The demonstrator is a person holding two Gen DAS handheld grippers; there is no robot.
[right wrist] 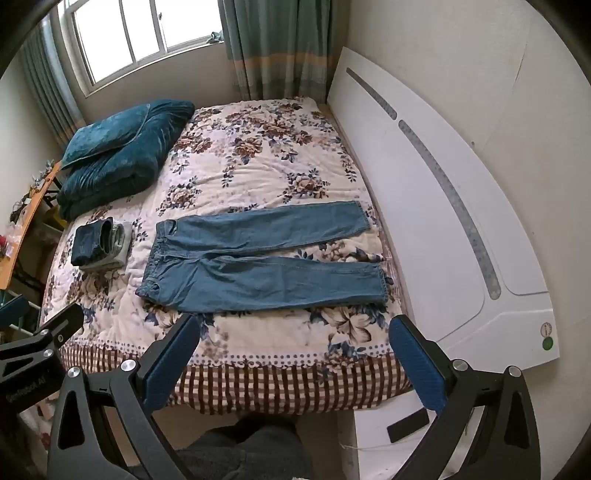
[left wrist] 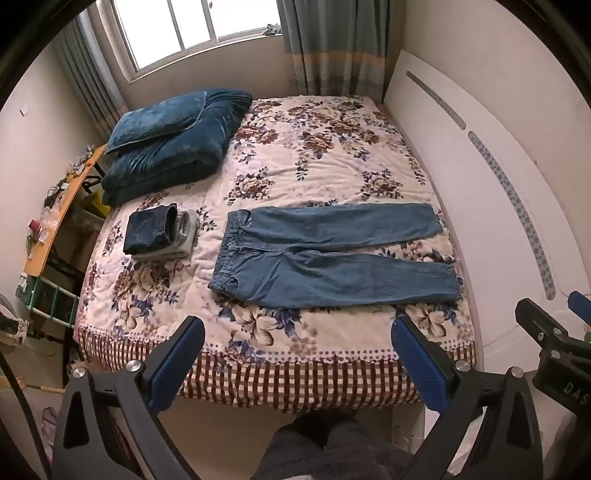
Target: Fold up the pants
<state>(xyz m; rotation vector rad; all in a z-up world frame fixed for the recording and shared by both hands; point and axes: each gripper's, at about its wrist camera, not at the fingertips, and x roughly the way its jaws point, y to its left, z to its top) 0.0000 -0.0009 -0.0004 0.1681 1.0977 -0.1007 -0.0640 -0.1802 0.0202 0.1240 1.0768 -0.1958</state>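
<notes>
Pants (left wrist: 332, 254): blue denim, laid flat & unfolded on bed, near the front edge; waistband to the left, both legs running right toward the headboard, a strip of bedspread showing btwn the legs. Nothing touching them.
Bed (left wrist: 317, 373): floral bedspread w/ red-white check border at the front edge; carries pants, folded stack, blanket + pillow.
Folded stack (left wrist: 159, 232): dark denim piece folded on top of a lighter grey-ish one, just left of the pants' waistband, apart from it.
Blanket (left wrist: 173, 155): thick teal, folded, at the far-left corner of bed; teal pillow (left wrist: 155, 118) lying on top of it.
Headboard (left wrist: 491, 206): white panel along right side of bed, grey dotted strips on it.
Left gripper (left wrist: 297, 354): held over the bed's front edge, angled down at the bed; jaws wide apart, nothing btwn the blue pads, clear of the pants.
Right gripper (right wrist: 295, 350): same pose, beside the left one, over front edge nearer the leg ends; jaws spread wide, holding nothing.
Person: dark-clothed legs (right wrist: 243, 446) visible below btwn the jaws, standing at the bed's front edge.
Table (left wrist: 55, 221): wooden, left of bed, small clutter on it, too small to ID.
Window (left wrist: 192, 26): behind bed, curtains (left wrist: 332, 44) at its side.
White cabinet (right wrist: 373, 443): low, by the bed's front-right corner, dark flat item on top, can't tell what.
</notes>
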